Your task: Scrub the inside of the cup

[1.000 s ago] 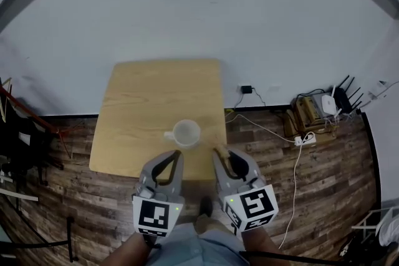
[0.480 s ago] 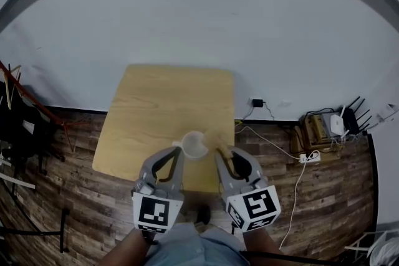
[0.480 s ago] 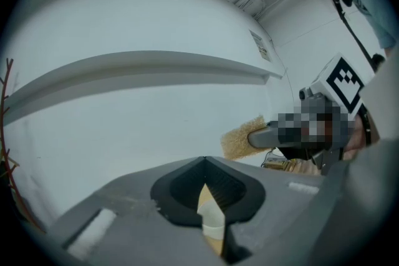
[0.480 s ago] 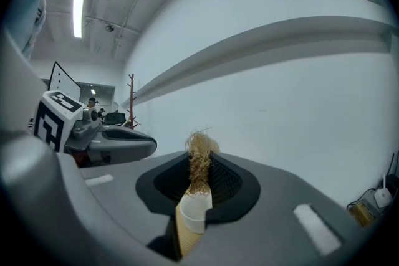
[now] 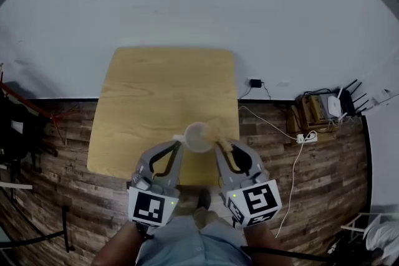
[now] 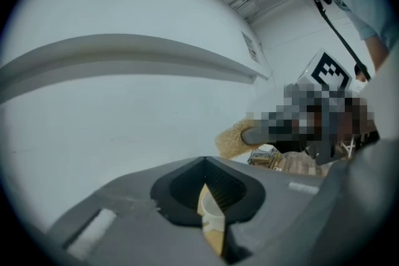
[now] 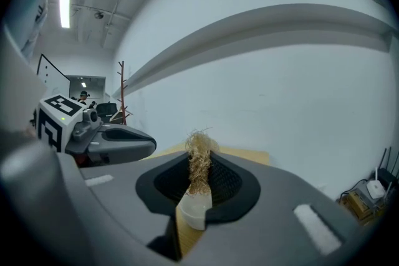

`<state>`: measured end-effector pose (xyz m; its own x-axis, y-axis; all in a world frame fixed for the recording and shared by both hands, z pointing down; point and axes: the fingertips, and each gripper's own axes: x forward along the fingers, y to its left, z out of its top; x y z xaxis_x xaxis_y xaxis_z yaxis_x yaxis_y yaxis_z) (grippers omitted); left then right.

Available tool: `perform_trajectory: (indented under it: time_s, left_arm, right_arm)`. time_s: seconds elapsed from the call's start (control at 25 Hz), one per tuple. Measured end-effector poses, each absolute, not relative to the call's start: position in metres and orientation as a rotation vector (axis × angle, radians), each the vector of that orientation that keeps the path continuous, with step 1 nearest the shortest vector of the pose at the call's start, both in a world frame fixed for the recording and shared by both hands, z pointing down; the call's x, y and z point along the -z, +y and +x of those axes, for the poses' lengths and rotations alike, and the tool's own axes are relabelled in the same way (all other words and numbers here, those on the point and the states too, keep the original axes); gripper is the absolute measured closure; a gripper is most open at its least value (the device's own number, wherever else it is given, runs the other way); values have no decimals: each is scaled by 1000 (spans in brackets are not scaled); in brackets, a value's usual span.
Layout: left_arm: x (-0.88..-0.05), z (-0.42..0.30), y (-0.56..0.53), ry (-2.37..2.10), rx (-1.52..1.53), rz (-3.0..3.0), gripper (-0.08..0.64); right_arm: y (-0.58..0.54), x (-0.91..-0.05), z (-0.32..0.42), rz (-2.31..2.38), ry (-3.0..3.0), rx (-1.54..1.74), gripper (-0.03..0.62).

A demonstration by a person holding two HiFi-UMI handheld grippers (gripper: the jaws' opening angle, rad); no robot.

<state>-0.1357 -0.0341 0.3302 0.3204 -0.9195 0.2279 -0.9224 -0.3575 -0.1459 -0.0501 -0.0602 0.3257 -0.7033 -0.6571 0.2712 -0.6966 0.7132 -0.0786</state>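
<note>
Stability is counting most: left gripper [image 5: 175, 146], closed on nothing, should be steadying the cup [image 5: 197, 136] at its one o'clock while right gripper [image 5: 220, 147] is clamping the scrubber [image 5: 215, 129].

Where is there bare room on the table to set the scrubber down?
The table is bare across its far half and left side, between the wall-side edge and the white cup. Crowded: the near edge, where cup, scrubber, left hand-held gripper and right hand-held gripper gather.
</note>
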Motion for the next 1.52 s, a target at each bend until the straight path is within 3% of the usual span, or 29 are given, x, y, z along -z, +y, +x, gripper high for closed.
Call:
perform_trajectory:
  time_s: [0.76,0.96,1.52]
  left_arm:
    - [-450,-166,-67,-1034,-432,2868,536]
    - [-476,-164,-74,-889,-470,2917,412]
    - [-517,-140,-79,-625,-675,2947,405]
  right_arm:
    - [-71,-417,-81,1241,-2420,-410,528]
    - [-75,-428,-81,1246,-2382,-428,528]
    - [-80,-440,-76,1272,-2333,-469,528]
